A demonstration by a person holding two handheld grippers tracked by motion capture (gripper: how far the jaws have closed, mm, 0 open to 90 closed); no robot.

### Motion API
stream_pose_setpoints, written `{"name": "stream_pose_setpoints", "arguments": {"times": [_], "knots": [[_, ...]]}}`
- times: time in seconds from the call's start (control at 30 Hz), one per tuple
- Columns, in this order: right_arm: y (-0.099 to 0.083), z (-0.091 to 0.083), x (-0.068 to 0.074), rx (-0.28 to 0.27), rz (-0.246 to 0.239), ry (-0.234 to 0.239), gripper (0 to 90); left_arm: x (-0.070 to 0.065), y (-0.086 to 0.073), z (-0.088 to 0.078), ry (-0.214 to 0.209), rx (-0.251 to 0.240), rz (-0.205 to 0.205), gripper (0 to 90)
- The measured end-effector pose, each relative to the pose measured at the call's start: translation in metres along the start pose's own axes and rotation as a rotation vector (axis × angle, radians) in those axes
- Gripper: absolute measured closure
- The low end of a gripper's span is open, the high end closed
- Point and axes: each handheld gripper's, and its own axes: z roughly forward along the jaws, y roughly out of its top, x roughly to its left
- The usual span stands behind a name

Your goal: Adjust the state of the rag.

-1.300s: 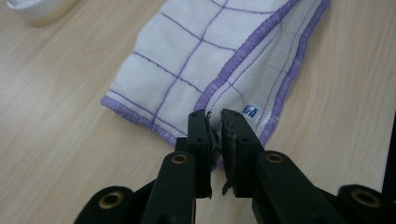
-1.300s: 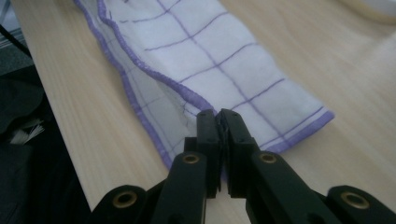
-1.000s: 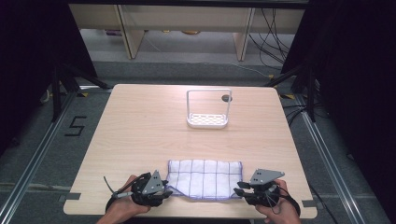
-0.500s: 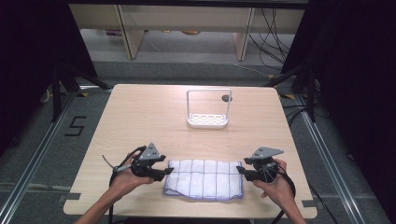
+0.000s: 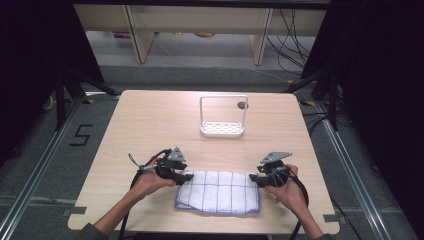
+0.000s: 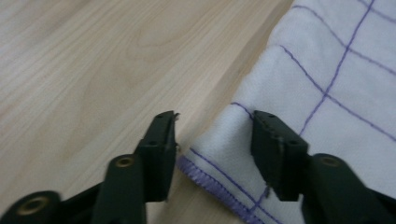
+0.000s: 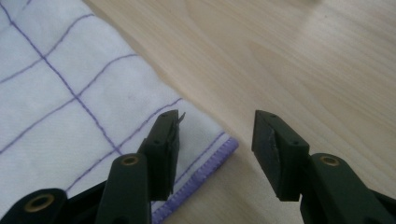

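Cloth (image 5: 218, 192) flat at lower centre of table (image 5: 150, 120). Left gripper (image 5: 181, 176) at its left corner, jaws spread, just been closing. Right gripper (image 5: 256, 178) spread at its right corner. Gripper views: corners between jaws, unpinched. High view adds rack (image 5: 223, 116), upper centre.

Cloth: white cloth (image 5: 218, 192) with purple lines, flat, near edge of table (image 5: 150, 115)
Left gripper (image 5: 183, 177): at cloth's left end
Right gripper (image 5: 255, 178): at cloth's right end
Rack: white rack (image 5: 223, 117), far middle

Overhead table view; two close cloth-corner (image 6: 289, 116) views
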Motion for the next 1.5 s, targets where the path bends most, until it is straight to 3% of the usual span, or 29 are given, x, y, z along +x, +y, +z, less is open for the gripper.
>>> {"name": "stream_pose_setpoints", "arguments": {"times": [0.07,0.13,0.2,0.23,0.37,0.43,0.63,0.73,0.93,0.97,1.1,1.2,1.27,1.33,1.4,1.43,1.47,1.5], "knots": [[0.0,0.006,0.001,0.001,-0.016,-0.022,54.1,0.0,-0.001,0.002,-0.007,-0.016,-0.003,65.5],[-0.001,0.012,0.0,0.01,-0.02,-0.03,55.3,-0.002,0.0,0.0,-0.004,-0.002,0.011,67.7],[-0.001,0.011,-0.002,0.025,-0.017,-0.016,57.2,-0.002,0.0,-0.001,-0.007,0.004,0.017,70.5],[-0.001,0.01,-0.003,0.023,-0.022,0.01,62.7,0.0,-0.001,-0.001,-0.011,-0.001,0.008,71.5],[-0.002,0.012,-0.003,0.007,-0.014,0.019,68.0,0.003,-0.003,-0.001,-0.022,-0.007,-0.026,75.6],[-0.002,0.013,-0.004,-0.003,-0.021,0.055,79.2,0.005,-0.004,-0.001,-0.028,-0.006,-0.012,77.3],[0.0,0.012,-0.005,0.012,-0.033,0.064,84.0,0.0,-0.006,-0.004,-0.024,-0.001,-0.019,82.2],[0.005,0.012,-0.006,0.002,-0.04,0.06,84.4,-0.004,-0.01,-0.008,-0.027,0.004,0.008,82.4],[0.031,0.017,-0.013,-0.014,-0.044,0.06,84.4,-0.019,-0.02,-0.017,-0.027,0.013,0.041,82.3],[0.042,0.023,-0.018,-0.004,-0.054,0.068,84.4,-0.026,-0.024,-0.017,-0.026,-0.028,0.004,82.4],[0.057,0.036,-0.021,0.006,-0.016,0.091,84.3,-0.037,-0.03,-0.022,-0.037,-0.029,0.002,82.4],[0.065,0.044,-0.025,-0.002,-0.06,0.089,84.3,-0.042,-0.031,-0.023,-0.033,-0.038,0.004,82.4],[0.078,0.049,-0.023,0.031,-0.052,0.103,84.3,-0.049,-0.032,-0.024,-0.041,-0.042,0.013,82.4],[0.086,0.056,-0.023,0.027,-0.066,0.118,84.3,-0.06,-0.033,-0.024,-0.028,-0.035,0.054,82.2],[0.09,0.056,-0.024,0.046,-0.075,0.118,84.3,-0.063,-0.033,-0.025,-0.027,-0.031,0.057,82.2],[0.094,0.059,-0.023,0.061,-0.053,0.109,84.3,-0.066,-0.032,-0.025,-0.041,-0.045,0.061,82.2],[0.102,0.064,-0.024,0.062,-0.117,0.124,84.2,-0.071,-0.031,-0.024,-0.039,-0.045,0.075,82.2],[0.102,0.064,-0.024,0.062,-0.117,0.124,84.2,-0.071,-0.031,-0.024,-0.039,-0.045,0.075,82.2]]}}
